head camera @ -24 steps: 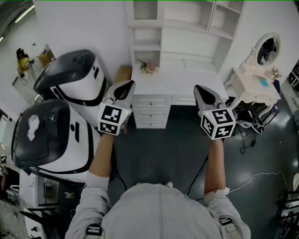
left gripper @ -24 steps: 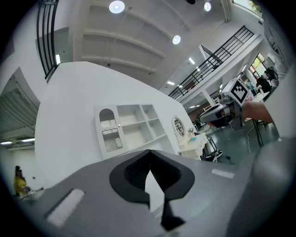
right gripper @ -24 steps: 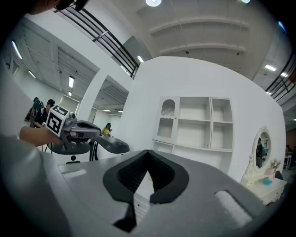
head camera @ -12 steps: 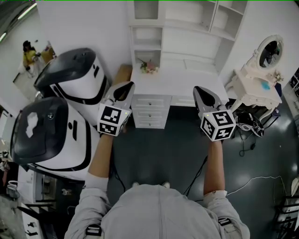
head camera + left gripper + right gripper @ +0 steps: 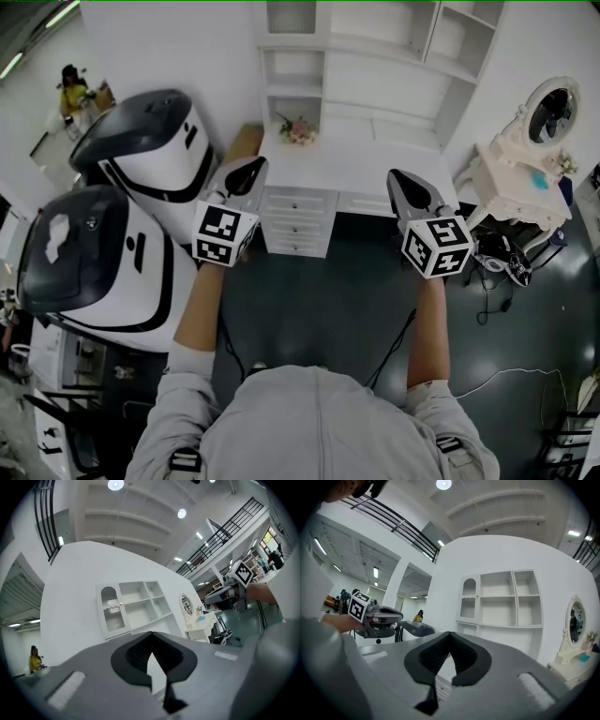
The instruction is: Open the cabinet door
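Matt white, polished dark
The cabinet (image 5: 375, 89) looks like smooth, matt white paint; the floor (image 5: 328, 309) is dark and glossy — the near pod (image 5: 141, 291) wears a shiny white-and-black plastic shell.

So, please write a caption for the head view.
Left gripper and right gripper, both shut, face a white desk.

- Person in yellow (image 5: 71, 86) drifts up and right in the far-left corner of the head view.
- Vanity mirror (image 5: 554, 111) slides right and lower, while the white pods (image 5: 141, 272) creep upward.
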A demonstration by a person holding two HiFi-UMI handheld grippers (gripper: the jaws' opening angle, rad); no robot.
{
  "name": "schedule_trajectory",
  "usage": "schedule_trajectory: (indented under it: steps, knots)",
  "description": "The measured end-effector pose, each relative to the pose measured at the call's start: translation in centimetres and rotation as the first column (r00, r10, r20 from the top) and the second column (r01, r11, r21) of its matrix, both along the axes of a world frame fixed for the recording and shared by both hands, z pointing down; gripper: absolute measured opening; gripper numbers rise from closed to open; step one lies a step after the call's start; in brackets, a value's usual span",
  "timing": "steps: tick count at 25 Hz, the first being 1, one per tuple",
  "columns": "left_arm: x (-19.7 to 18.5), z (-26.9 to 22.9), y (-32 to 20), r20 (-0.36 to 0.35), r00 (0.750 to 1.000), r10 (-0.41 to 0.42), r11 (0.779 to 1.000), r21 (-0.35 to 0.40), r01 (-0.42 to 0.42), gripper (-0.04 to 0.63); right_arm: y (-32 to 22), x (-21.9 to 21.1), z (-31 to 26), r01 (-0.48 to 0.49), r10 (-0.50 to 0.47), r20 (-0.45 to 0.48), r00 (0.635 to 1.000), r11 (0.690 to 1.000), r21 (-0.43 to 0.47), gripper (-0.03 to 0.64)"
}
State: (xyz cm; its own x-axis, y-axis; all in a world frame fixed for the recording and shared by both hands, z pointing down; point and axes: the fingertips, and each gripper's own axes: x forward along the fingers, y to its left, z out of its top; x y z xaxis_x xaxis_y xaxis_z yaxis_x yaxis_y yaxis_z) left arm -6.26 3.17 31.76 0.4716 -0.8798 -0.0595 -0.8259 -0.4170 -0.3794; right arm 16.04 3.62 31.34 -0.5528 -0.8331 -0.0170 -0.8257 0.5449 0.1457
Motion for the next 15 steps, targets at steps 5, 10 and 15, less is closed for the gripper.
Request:
schedule_trajectory:
  steps: [5,10,15]
  knots:
    - [1.9,0.3,-0.8,-0.01,1.0,-0.021,1.0,0.002,0.021,0.017,-1.3,1.8,0.3,0.027,-0.027,0.0,1.0,1.0,-0.012,0.002]
    - [3.0,-0.2,-2.1,-0.008,0.999,-0.034,0.999,0.004,0.034,0.017,-3.1,2.9,-0.1,0.047,-0.047,0.008,0.999,0.999,-0.011,0.002]
    - [2.5,-0.5,-5.2,-0.024,0.999,-0.034,0.999,0.019,0.034,0.017,-6.2,2.7,0.2,0.041,-0.041,0.014,0.999,0.999,-0.011,0.002]
